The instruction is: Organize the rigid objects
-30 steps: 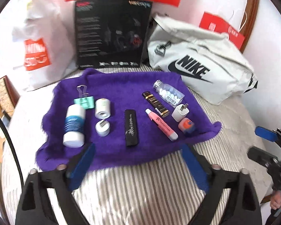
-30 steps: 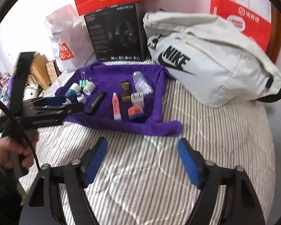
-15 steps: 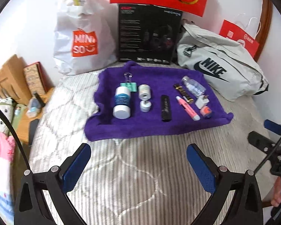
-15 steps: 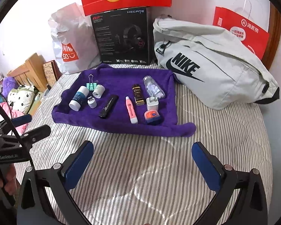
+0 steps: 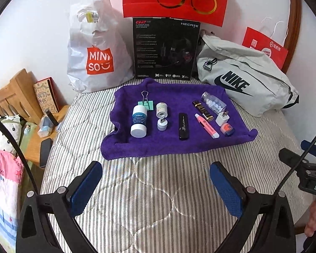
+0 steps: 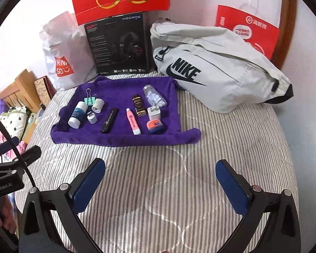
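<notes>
on the striped quilted bed (image 5: 158,189), a purple towel (image 5: 174,143) at frame centre held your small rigid items in neat rows, likely already sorted; your left gripper (image 5: 155,181) and right gripper (image 6: 160,179) hung released, empty, at the bottom.

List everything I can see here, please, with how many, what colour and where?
towel: 1, purple, on striped bed
bottle: 1, white-blue, towel's left
binder clip: 1, mint, behind bottle
small white containers: 2, beside bottle
black stick: 1, towel centre
pink tube: 1, right of centre
dark gold-labelled tube: 1, behind pink tube
clear vial: 1, towel's back right
charger plug: 1, white
round tin: 1, orange-blue, front right
Nike bag: 1, grey, right
black box: 1, back
Miniso bag: 1, white
left gripper: jaws open
right gripper: jaws open
</notes>
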Motion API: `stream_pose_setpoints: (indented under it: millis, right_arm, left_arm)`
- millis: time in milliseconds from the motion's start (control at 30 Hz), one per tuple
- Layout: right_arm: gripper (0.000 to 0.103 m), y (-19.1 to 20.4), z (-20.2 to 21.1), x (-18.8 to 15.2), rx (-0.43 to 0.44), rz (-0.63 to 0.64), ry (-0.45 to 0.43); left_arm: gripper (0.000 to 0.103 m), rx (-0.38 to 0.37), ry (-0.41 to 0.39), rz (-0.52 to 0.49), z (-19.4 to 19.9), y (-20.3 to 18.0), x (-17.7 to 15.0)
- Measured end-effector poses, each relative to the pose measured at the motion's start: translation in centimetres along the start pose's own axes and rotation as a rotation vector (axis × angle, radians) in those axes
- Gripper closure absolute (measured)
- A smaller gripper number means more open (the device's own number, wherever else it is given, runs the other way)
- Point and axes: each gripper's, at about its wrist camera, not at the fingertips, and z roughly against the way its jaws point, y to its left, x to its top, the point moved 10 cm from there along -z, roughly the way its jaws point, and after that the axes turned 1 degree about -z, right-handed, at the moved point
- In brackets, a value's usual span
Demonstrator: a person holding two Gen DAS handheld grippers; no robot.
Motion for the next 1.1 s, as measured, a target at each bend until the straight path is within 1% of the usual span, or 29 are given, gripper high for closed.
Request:
stream_pose_setpoints:
  millis: [167,400,900,1100]
  right_arm:
    - [0.000,-0.4,0.5,-0.3,-0.010,0.001,0.000]
    - [0.000,-0.7,1.3,-0.4,-0.013,-0.006,-0.014]
    - [0.000,-0.9,1.6,-0.8,-0.011,-0.015,-0.016]
    - [0.000,-0.7,1.4,-0.9,-0.008,-0.011,-0.011]
  left_arm:
    - [0.000,-0.016,-0.005,0.020,0.8,-0.3,0.2]
    - [0.000,-0.008,-0.007,0.026,1.3,-0.1,0.0]
    - [0.000,-0.010,0.011,0.031,1.0,-0.2,-0.5]
    - [0.000,0.000,0.015,0.025,0.8,-0.4,-0.6]
